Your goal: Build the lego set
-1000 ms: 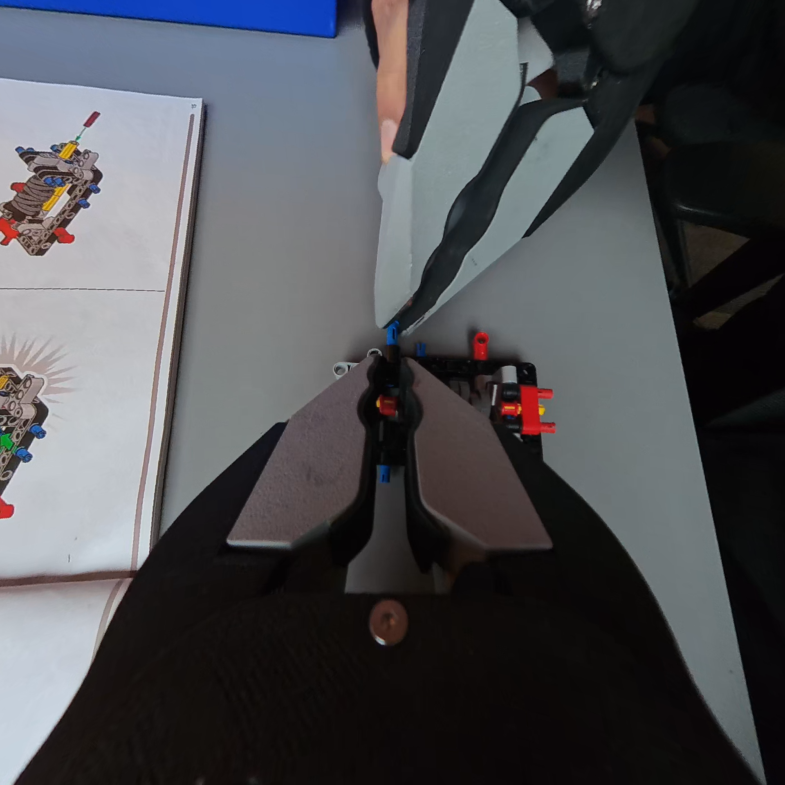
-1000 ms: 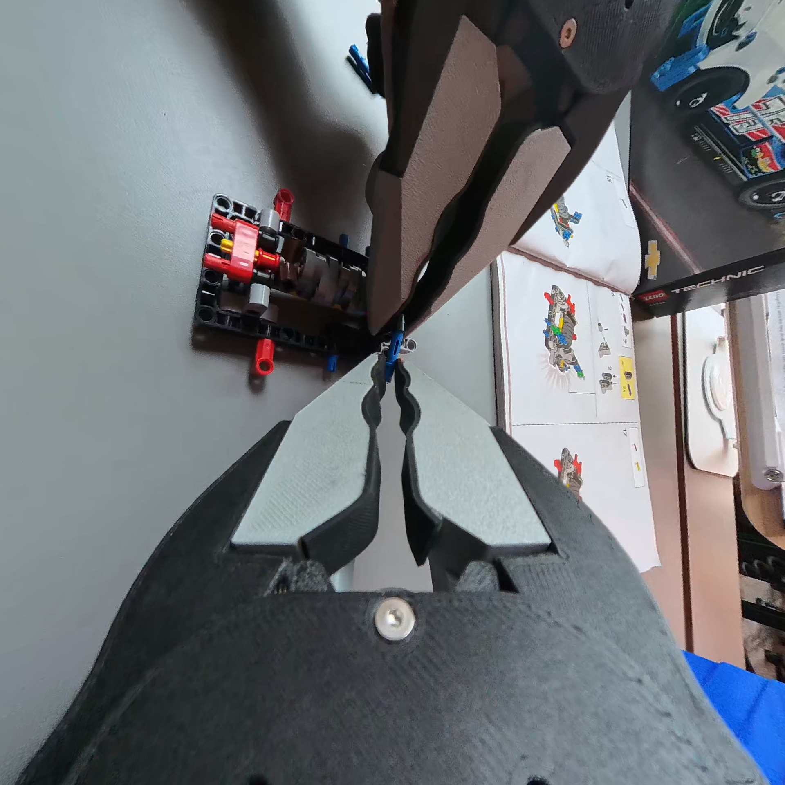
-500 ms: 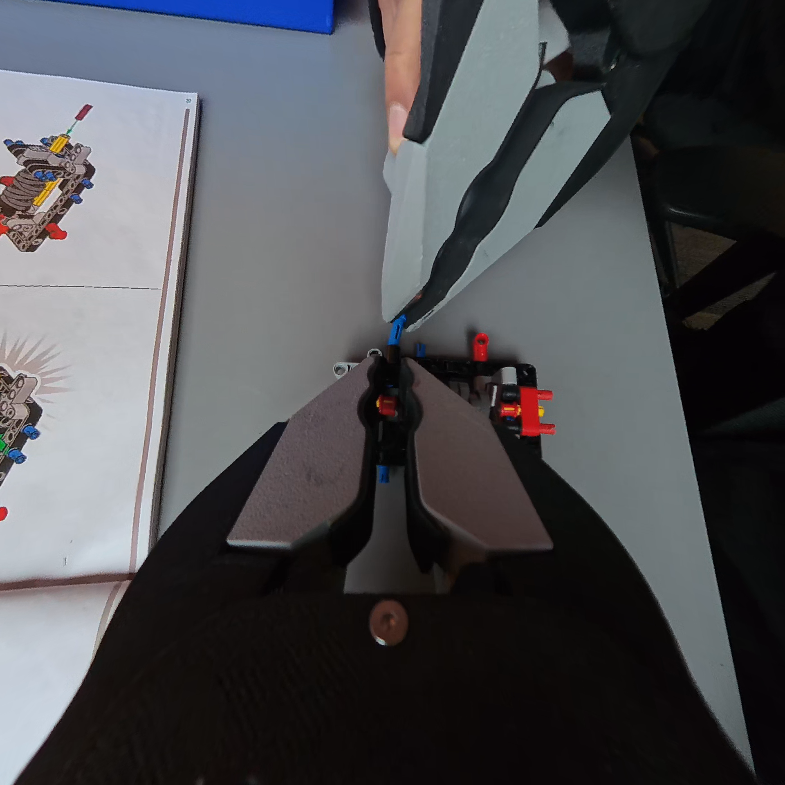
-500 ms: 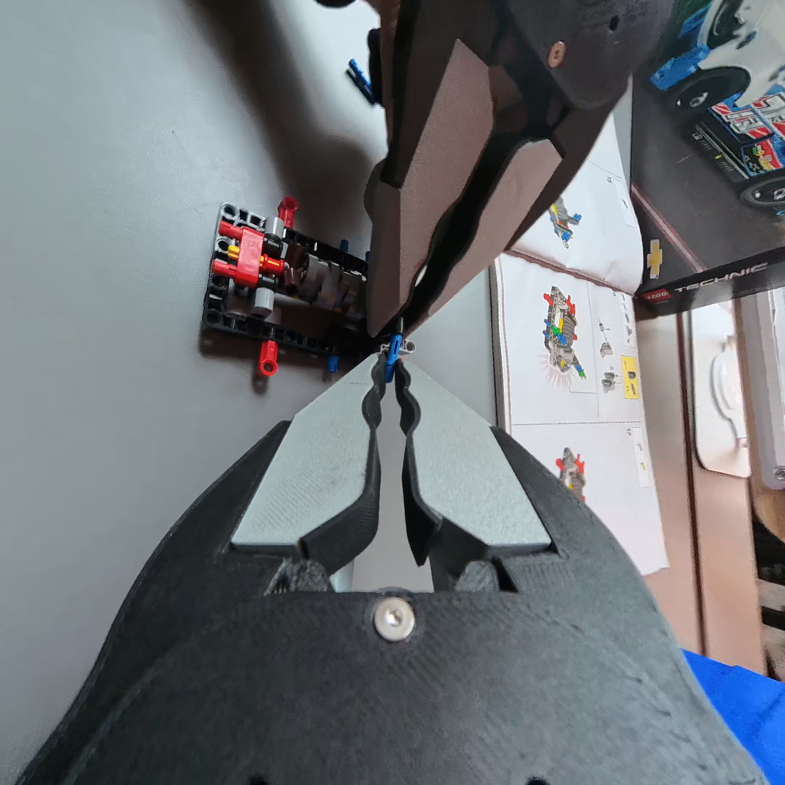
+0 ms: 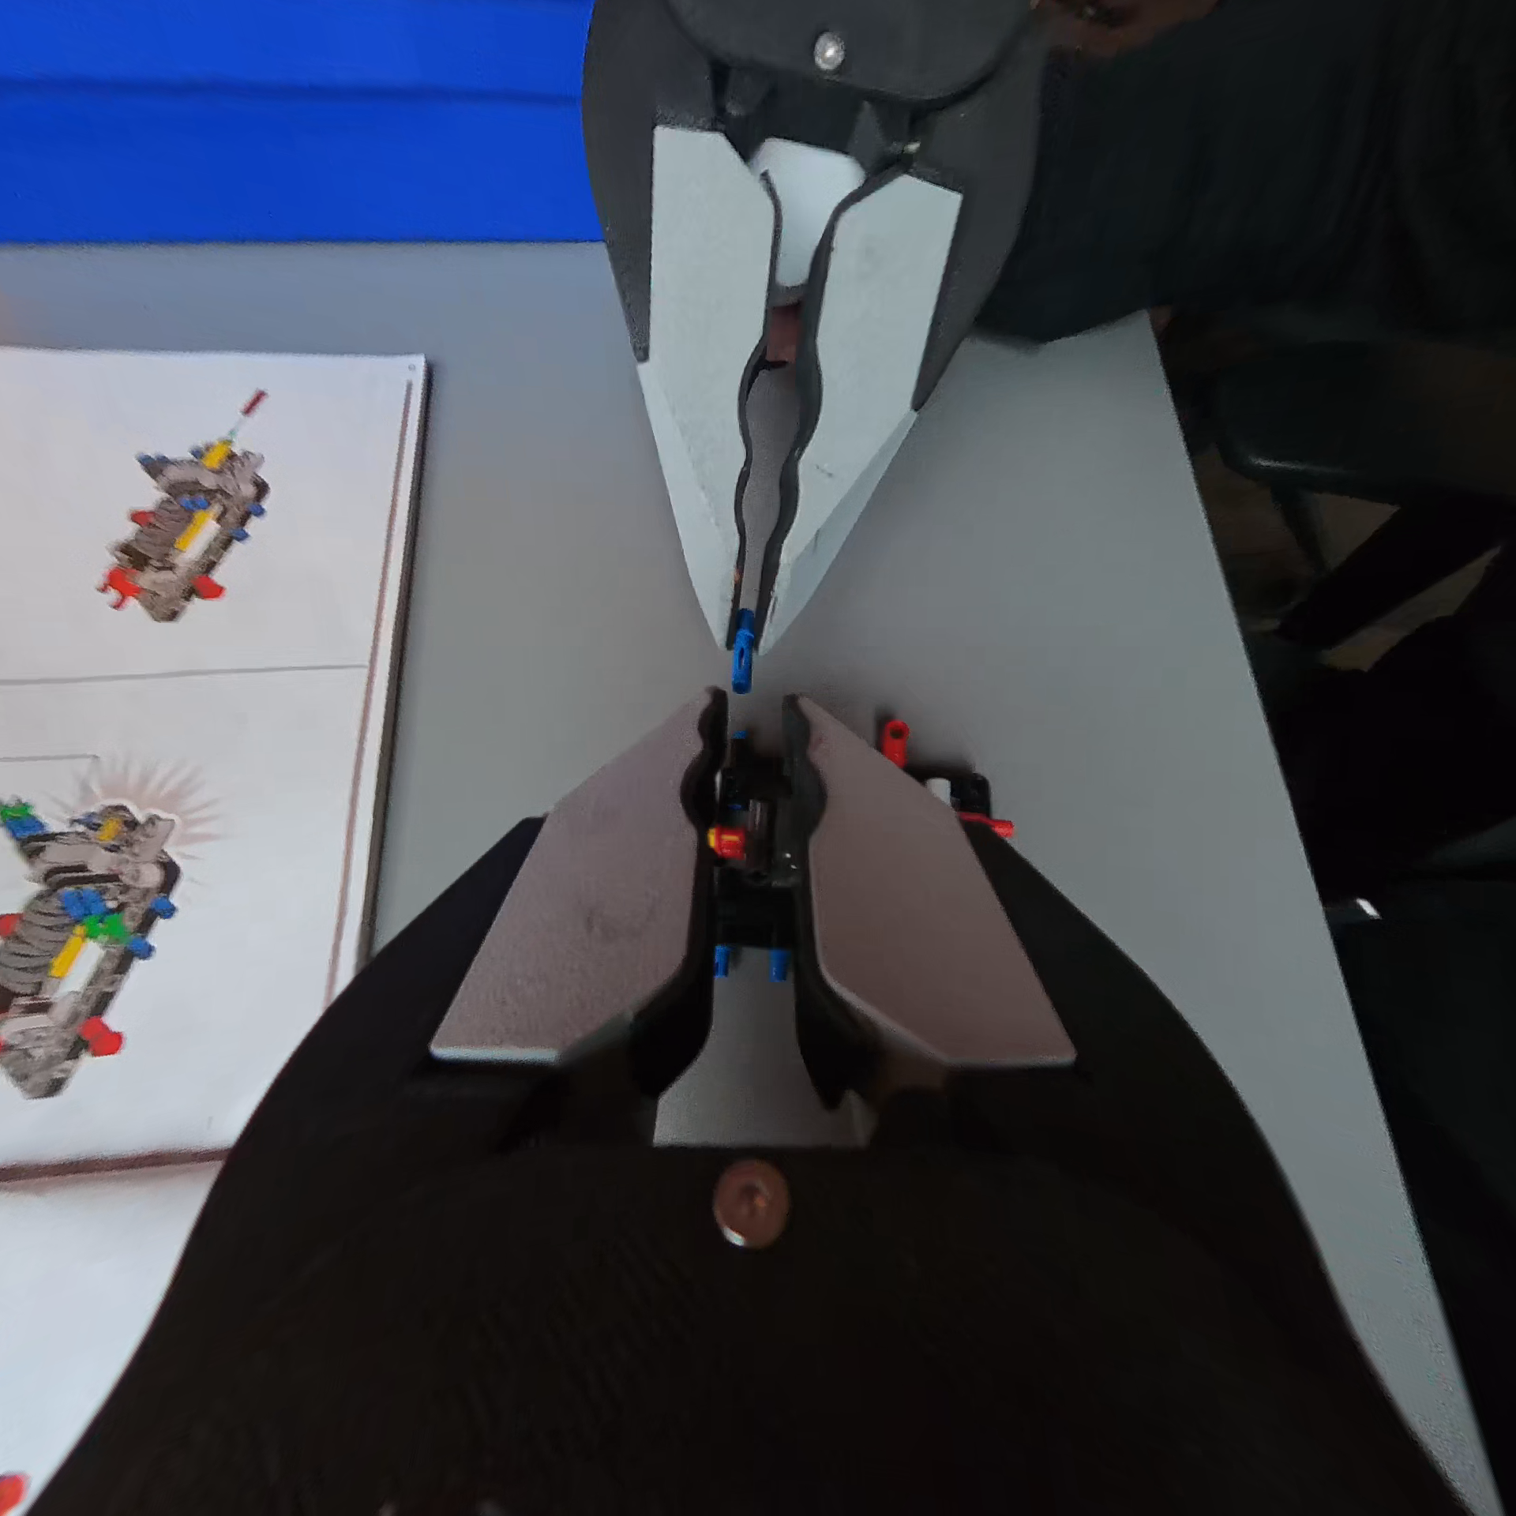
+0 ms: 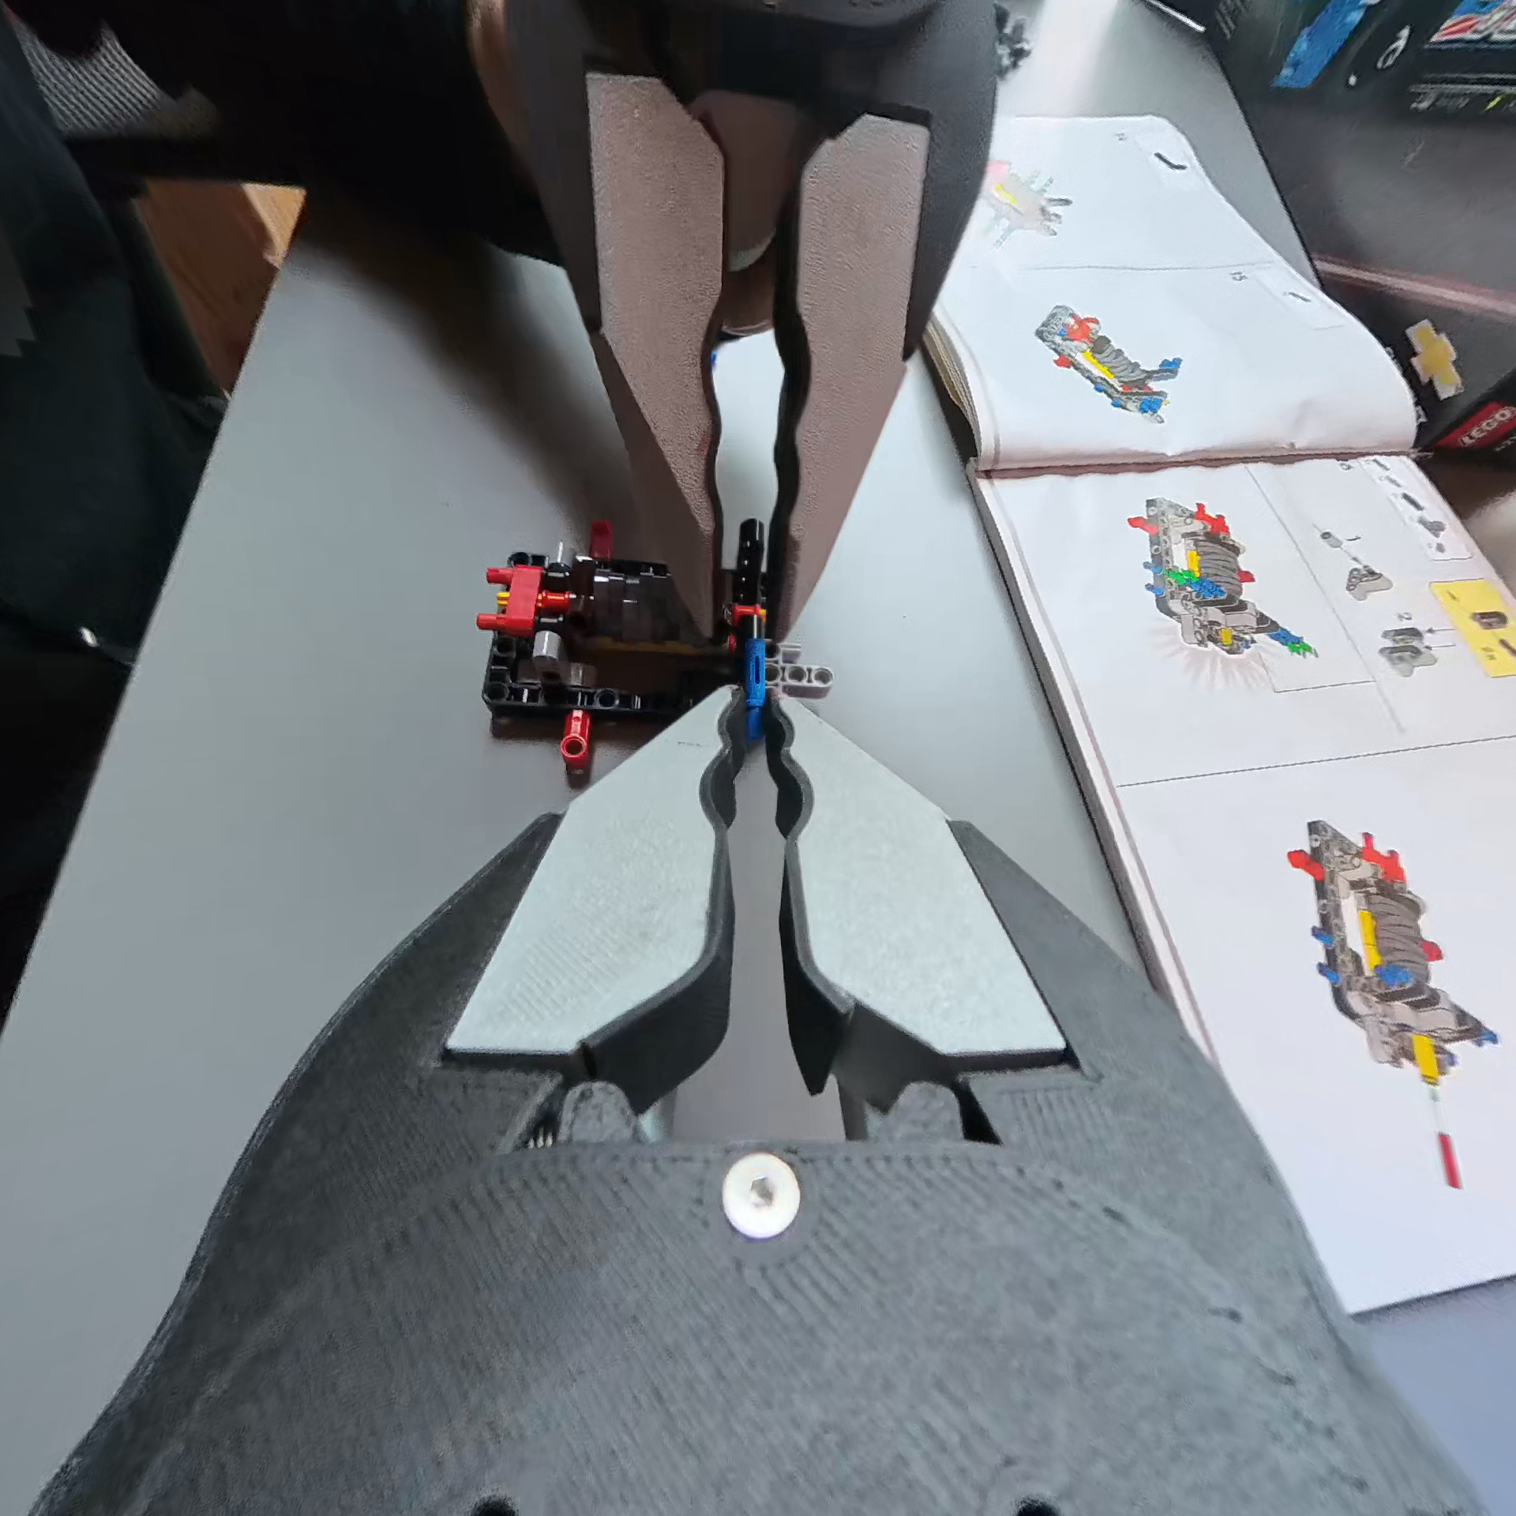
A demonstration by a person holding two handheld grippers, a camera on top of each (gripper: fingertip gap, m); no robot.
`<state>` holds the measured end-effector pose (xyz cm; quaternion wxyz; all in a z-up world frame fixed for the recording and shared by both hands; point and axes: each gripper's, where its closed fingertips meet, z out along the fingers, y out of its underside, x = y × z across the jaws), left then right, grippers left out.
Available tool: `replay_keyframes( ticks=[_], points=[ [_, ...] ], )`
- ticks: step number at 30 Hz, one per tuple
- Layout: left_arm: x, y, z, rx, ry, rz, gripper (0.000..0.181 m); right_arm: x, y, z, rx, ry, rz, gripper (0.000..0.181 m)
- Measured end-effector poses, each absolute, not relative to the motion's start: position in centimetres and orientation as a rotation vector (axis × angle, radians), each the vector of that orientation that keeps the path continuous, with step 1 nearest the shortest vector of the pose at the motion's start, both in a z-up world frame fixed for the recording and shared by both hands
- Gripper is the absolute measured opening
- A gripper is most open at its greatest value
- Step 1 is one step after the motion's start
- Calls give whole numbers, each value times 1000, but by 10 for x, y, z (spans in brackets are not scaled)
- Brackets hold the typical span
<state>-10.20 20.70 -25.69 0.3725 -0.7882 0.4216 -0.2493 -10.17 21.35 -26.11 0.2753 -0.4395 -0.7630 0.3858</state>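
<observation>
The lego assembly, a black frame with red, grey and yellow parts, lies on the grey table. My left gripper, with brown fingers, is shut on the assembly's near end; most of the frame is hidden under its fingers. In the right wrist view the left gripper comes down from the top around a black upright beam. My right gripper, with light grey fingers, is shut on a blue pin. It faces the left gripper, with the pin just off the assembly's end.
An open instruction booklet lies left of the assembly, and on the right in the right wrist view. A blue object lies at the table's far side. A dark set box stands beyond the booklet. The table edge runs close by. Only a small space, under 4 cm, lies between the two pairs of fingers. Left tips and right tips are each some 25 cm from the blue object.
Both grippers have swung round and now face each other tip to tip. The right gripper still holds the blue pin at the assembly's end. The left gripper still holds the assembly.
</observation>
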Motion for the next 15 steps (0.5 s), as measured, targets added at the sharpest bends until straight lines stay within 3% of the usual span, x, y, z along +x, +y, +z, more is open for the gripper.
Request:
replay_keyframes(
  ticks=[4,10,15],
  points=[
    [-100,211,-259,-1978,1144,-464,5,-100,213,-255,-1218,-2015,1151,1],
    [-98,215,-256,-1934,1166,-365,13,-99,208,-256,-1245,-2032,1230,1],
    [-94,212,-261,-1847,1273,-258,3,-98,207,-260,-1370,-2021,1430,1]
  ],
)
